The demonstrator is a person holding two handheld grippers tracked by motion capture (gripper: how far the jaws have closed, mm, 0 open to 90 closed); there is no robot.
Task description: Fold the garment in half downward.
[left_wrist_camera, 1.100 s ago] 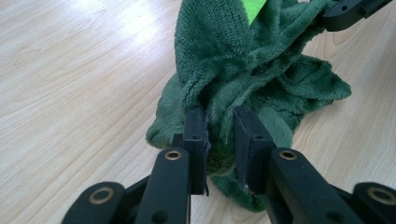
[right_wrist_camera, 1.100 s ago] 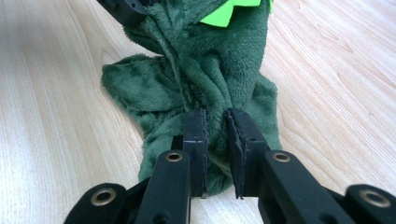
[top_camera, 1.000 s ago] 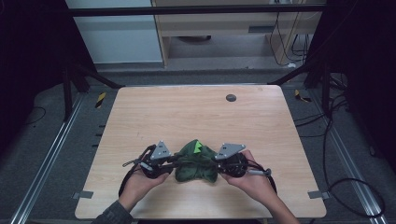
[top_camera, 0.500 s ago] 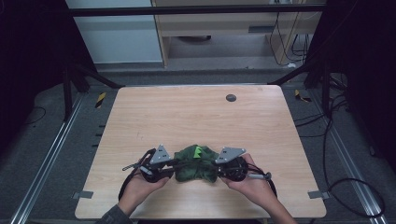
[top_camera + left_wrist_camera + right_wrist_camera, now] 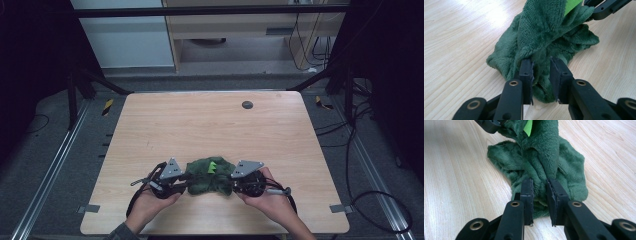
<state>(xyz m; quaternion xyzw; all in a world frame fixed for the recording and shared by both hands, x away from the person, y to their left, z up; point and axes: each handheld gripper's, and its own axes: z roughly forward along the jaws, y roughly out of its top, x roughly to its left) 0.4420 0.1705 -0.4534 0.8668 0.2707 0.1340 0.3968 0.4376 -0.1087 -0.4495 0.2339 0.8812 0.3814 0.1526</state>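
Observation:
A dark green fleece cloth (image 5: 210, 176) lies bunched on the wooden table (image 5: 200, 130) near its front edge, with a bright green tag (image 5: 214, 165) on top. My left gripper (image 5: 187, 181) is at the cloth's left end and is shut on a fold of it (image 5: 541, 72). My right gripper (image 5: 231, 183) pinches the right end, its pads pressing a thick fold (image 5: 539, 192). In the left gripper view the cloth (image 5: 544, 32) runs away to the right gripper's jaw tip (image 5: 606, 7). The right gripper view shows the cloth (image 5: 549, 157) and its tag (image 5: 528, 126).
A small dark round disc (image 5: 247, 104) sits near the table's far edge. Grey tape patches (image 5: 87, 208) (image 5: 339, 208) mark the front corners. Metal rails (image 5: 50, 175) run along the floor on both sides, and cables (image 5: 370, 195) trail at the right.
Both hands have come slightly toward the front edge. The cloth, which stood up in a peak between the grippers, now sits lower and flatter.

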